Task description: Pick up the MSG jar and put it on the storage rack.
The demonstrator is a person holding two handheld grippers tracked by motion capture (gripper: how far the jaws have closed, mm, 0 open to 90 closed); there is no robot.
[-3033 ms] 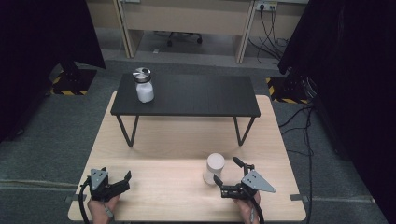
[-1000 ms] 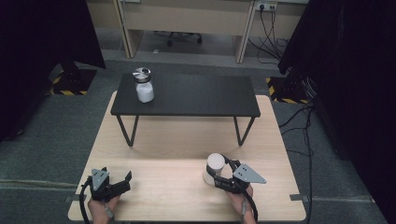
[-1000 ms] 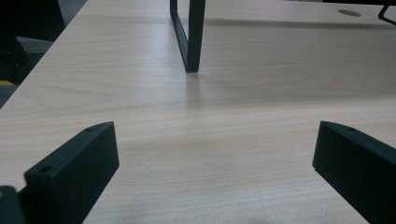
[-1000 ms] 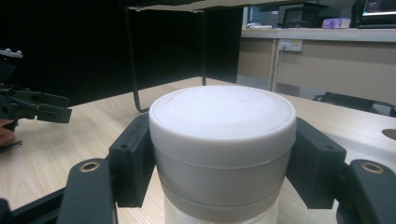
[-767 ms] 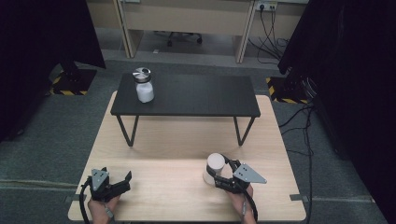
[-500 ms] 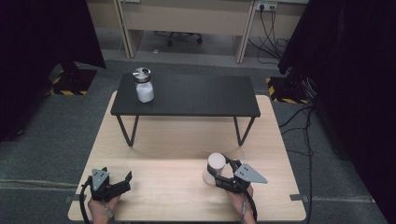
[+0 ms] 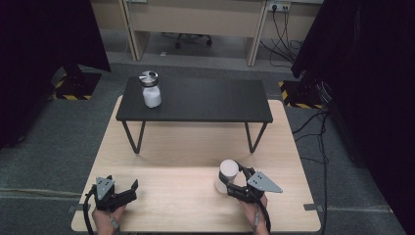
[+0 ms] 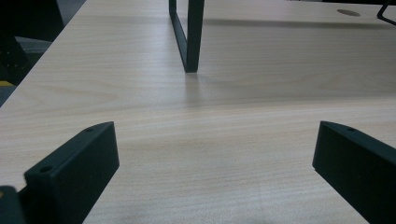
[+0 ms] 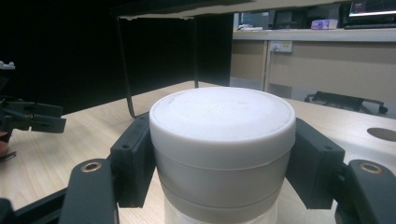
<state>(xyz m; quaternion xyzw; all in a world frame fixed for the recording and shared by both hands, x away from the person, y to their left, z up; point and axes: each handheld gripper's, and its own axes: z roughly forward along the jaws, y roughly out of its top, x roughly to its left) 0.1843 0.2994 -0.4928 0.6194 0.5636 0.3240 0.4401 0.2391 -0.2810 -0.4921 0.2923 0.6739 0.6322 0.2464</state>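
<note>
**Right gripper closes in on the white jar**

Since three seconds ago, the right gripper (image 7: 233,184) has slid in from the jar's right and now hugs the white jar (image 7: 227,174), which stands upright where it was on the wooden table (image 7: 176,152), at about 5 o'clock. In the right gripper view, the jaws sit on either side of the jar (image 9: 222,149) just under its lid, touching or very nearly so; the grip looks closed on it.

The left gripper (image 7: 125,192) rests at 7 o'clock as before, jaws spread wide over bare wood, holding nothing.

A second jar (image 7: 150,90), with a metal lid, stands on the black bench (image 7: 205,100) at about 11 o'clock.

Judged from this, the grasp is made or almost made. Lifting and moving the jar is not yet done.
</note>
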